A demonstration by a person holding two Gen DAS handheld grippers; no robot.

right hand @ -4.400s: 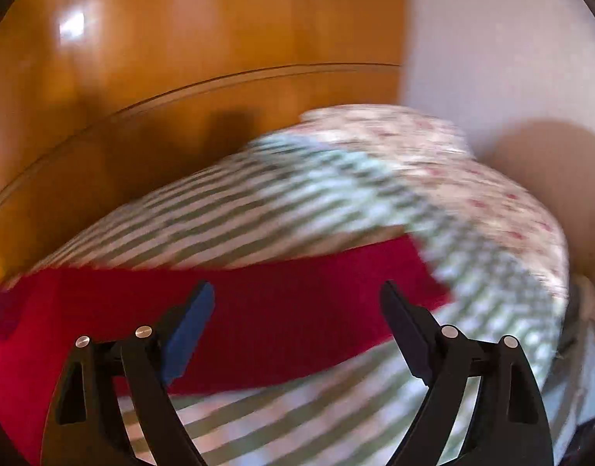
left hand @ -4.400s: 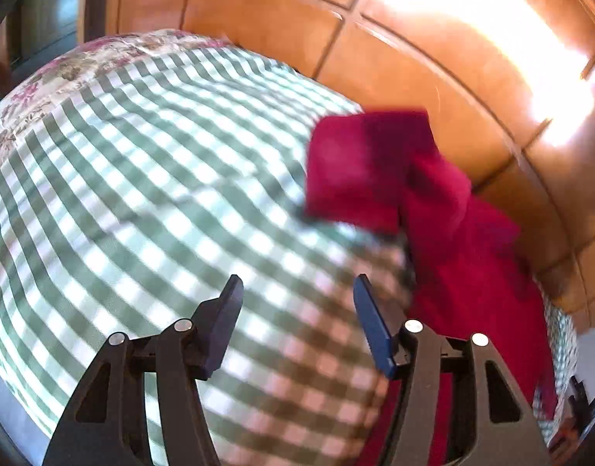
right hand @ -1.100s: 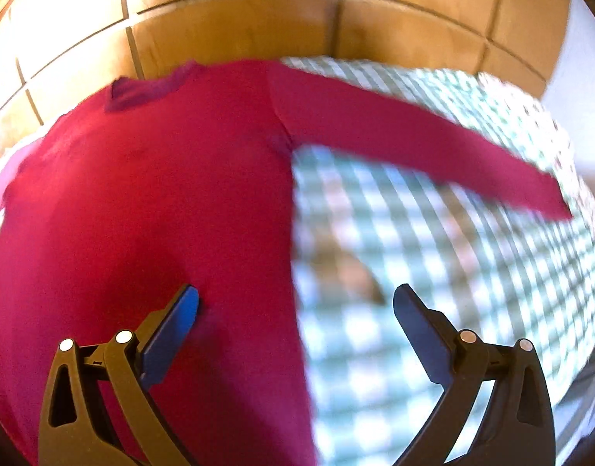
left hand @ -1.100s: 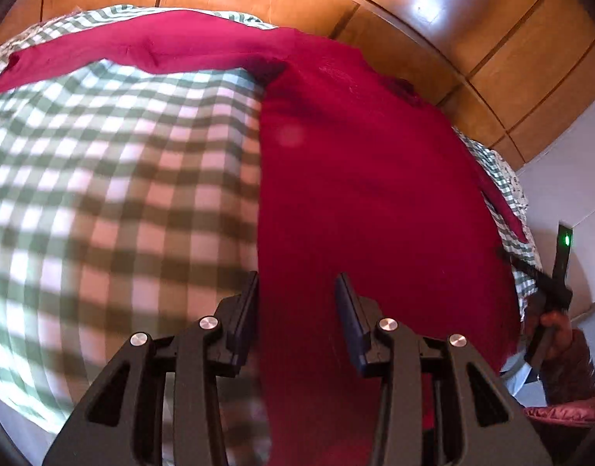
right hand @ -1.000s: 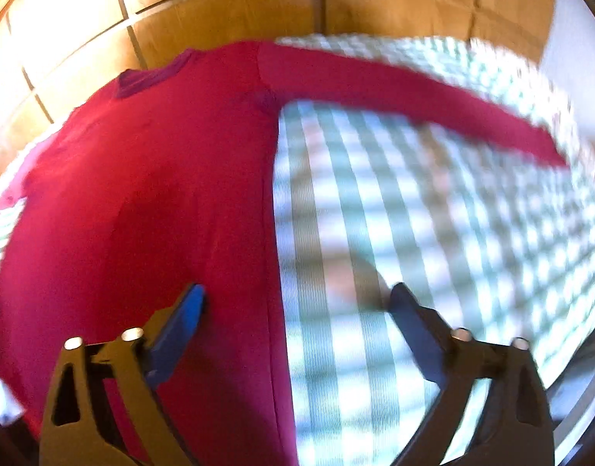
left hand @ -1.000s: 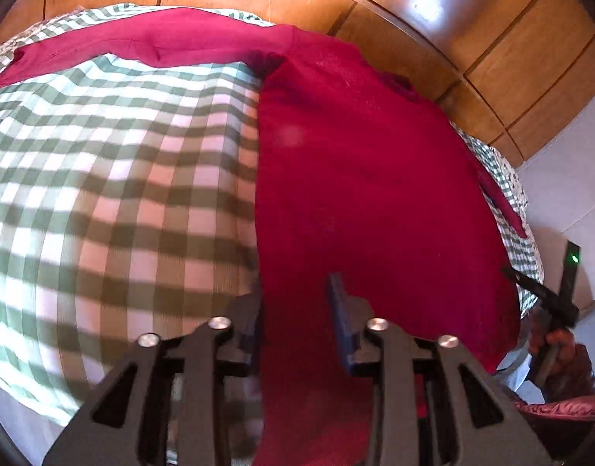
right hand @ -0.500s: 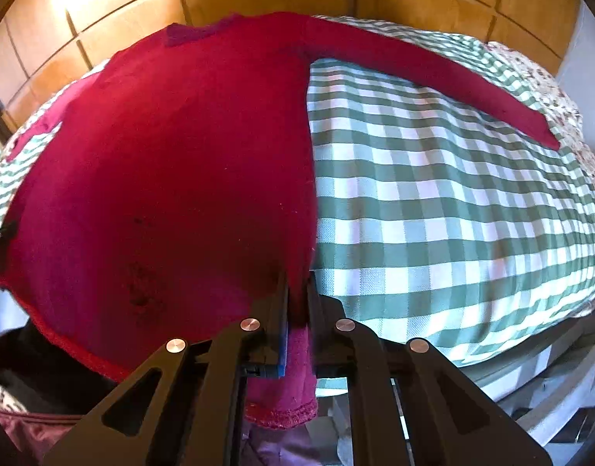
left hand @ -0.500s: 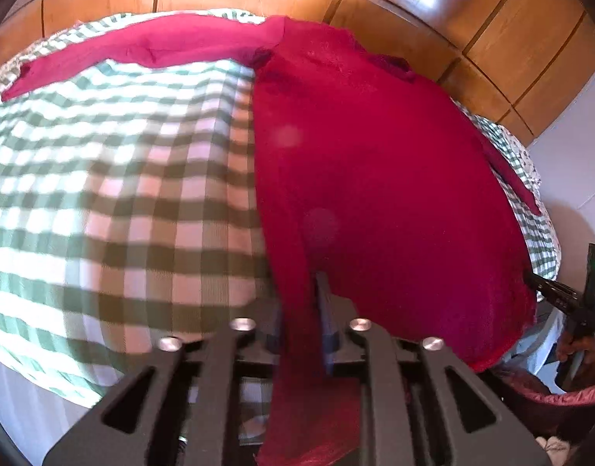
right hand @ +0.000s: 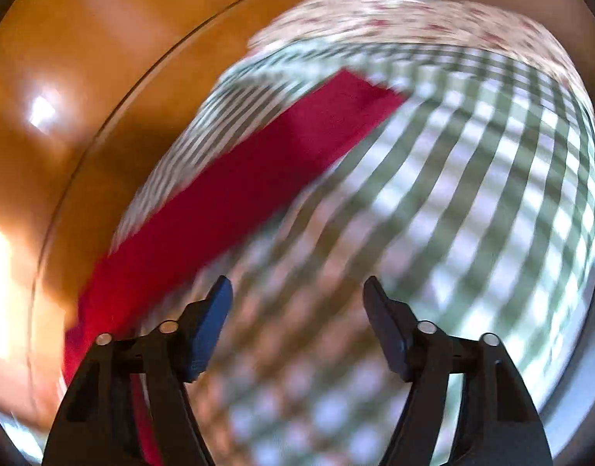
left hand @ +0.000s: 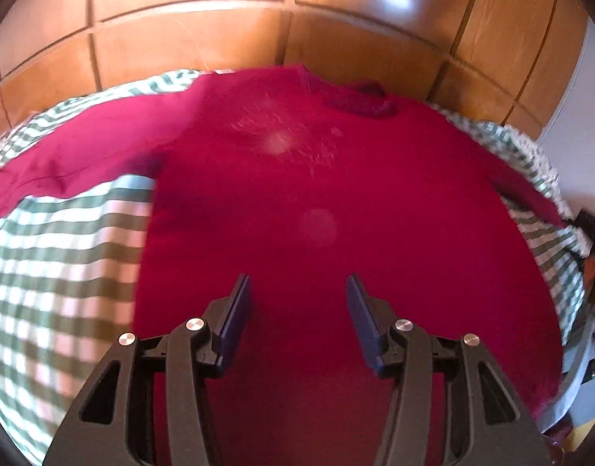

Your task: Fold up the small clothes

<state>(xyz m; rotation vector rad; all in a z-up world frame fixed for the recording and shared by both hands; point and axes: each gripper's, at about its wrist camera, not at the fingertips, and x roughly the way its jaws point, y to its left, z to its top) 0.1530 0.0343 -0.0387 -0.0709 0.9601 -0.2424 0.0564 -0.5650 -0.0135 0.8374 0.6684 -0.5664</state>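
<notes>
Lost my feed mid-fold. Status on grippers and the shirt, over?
Left gripper and right gripper both opening, fingers empty. Red shirt spread flat on checked bedspread, sleeve stretched out. Nothing in the way.

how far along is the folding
Done: the red top lies spread flat on the checked bed, one sleeve stretched straight out. In hand: nothing; left gripper and right gripper are both opening, nothing between the fingers. Left: every fold, sleeves and body.

Red sleeve (right hand: 250,186) across checked bedcover (right hand: 472,213)
</notes>
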